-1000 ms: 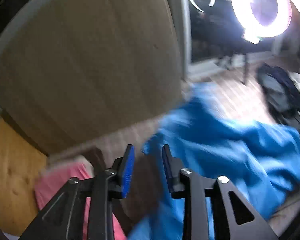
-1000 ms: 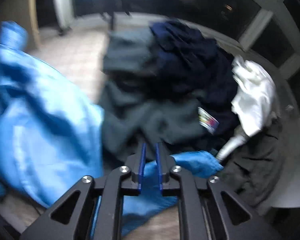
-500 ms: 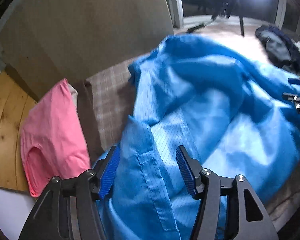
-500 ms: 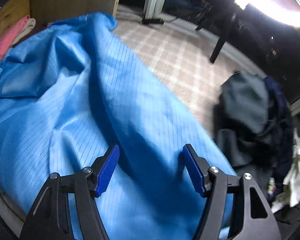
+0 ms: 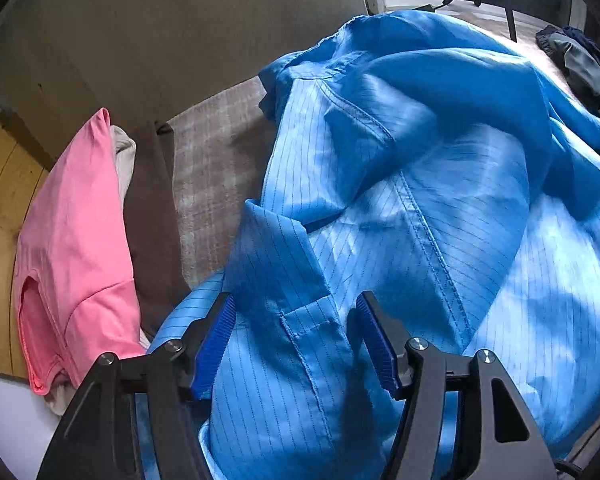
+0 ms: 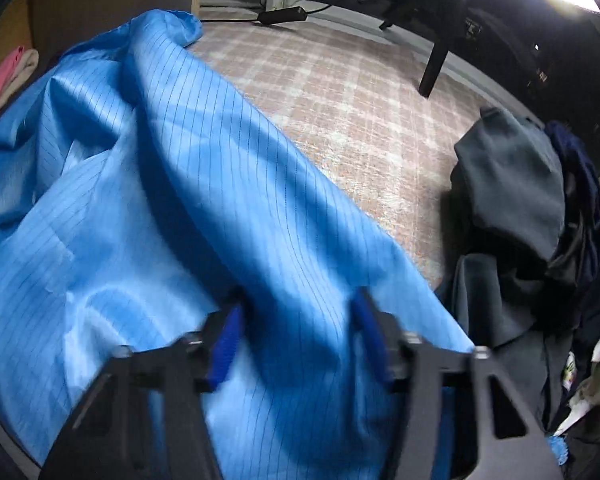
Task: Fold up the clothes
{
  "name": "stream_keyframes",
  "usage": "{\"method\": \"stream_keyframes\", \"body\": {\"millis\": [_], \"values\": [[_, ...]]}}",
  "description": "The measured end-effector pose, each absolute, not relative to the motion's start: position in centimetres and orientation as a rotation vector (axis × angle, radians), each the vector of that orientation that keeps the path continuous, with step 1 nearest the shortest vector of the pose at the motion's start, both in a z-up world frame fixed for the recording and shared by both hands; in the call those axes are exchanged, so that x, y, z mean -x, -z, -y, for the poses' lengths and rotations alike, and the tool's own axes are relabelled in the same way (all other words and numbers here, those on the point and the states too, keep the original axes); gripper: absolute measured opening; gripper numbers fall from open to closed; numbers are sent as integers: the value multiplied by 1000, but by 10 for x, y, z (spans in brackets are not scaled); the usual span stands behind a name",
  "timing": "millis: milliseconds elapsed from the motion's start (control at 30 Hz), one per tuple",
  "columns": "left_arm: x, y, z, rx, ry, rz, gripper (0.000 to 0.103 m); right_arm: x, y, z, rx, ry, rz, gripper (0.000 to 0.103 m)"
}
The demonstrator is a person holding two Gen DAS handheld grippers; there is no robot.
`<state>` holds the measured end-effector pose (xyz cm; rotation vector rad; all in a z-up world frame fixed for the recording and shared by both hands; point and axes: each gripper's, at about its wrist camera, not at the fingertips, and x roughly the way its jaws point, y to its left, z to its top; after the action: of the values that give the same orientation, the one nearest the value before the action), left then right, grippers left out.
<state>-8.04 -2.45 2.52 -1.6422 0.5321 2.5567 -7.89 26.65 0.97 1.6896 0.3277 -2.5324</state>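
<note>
Left gripper (image 5: 296,340): blue-padded jaws stand wide, straddling a raised fold of the bright blue pinstriped garment (image 5: 420,208); pads not pressing the cloth. Right gripper (image 6: 296,340): jaws closing, motion-blurred, a ridge of the same blue cloth (image 6: 160,200) between them; contact not yet evident. The garment lies crumpled across a pale checked rug (image 6: 340,100). Folded pink top (image 5: 72,248) sits left of it on a brown cloth (image 5: 152,220). Heap of dark grey and navy clothes (image 6: 516,200) lies at right.
</note>
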Motion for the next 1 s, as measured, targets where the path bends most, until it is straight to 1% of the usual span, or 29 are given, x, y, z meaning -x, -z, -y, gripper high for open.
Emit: {"method": "stream_keyframes", "body": {"millis": [100, 167, 200, 333, 400, 433, 467, 567, 633, 700, 733, 767, 800, 833, 867, 900, 933, 1000], "values": [[81, -26, 26, 1635, -2556, -547, 60, 80, -11, -266, -1697, 2523, -322, 20], [82, -26, 25, 1630, -2551, -556, 60, 80, -13, -266, -1699, 2517, -321, 18], [83, -26, 25, 1628, -2547, -562, 60, 79, -14, -265, -1699, 2517, -319, 15], [83, -26, 26, 1619, -2538, -570, 60, 82, -17, -270, -1696, 2502, -289, 9], [83, -27, 27, 1609, -2522, -557, 45, 82, -19, -273, -1695, 2499, -254, 6], [84, -27, 30, 1611, -2514, -541, 28, 83, -21, -275, -1693, 2498, -231, 5], [86, -28, 35, 1621, -2508, -516, 21, 81, -25, -277, -1689, 2500, -204, 4], [93, -36, 51, 1651, -2557, -496, 19, 84, -41, -295, -1656, 2551, -102, 3], [93, -46, 74, 1675, -2623, -489, 23, 89, -54, -314, -1678, 2717, -208, 3], [95, -59, 89, 1684, -2671, -424, 24, 91, -65, -319, -1679, 2789, -404, 5], [96, -66, 90, 1675, -2670, -403, 24, 90, -71, -318, -1666, 2781, -420, 5], [97, -72, 88, 1659, -2666, -400, 33, 91, -77, -314, -1642, 2762, -399, 8], [98, -76, 83, 1643, -2664, -416, 39, 92, -83, -309, -1615, 2743, -375, 20], [102, -79, 74, 1616, -2652, -438, 54, 93, -89, -303, -1570, 2740, -363, 31], [106, -80, 64, 1586, -2626, -456, 64, 96, -92, -292, -1524, 2728, -373, 60], [111, -80, 56, 1564, -2597, -466, 67, 98, -95, -281, -1478, 2712, -388, 68], [116, -78, 47, 1553, -2569, -486, 68, 101, -97, -266, -1431, 2681, -411, 68], [126, -72, 26, 1570, -2512, -550, 67, 110, -93, -240, -1378, 2577, -446, 68]]}}
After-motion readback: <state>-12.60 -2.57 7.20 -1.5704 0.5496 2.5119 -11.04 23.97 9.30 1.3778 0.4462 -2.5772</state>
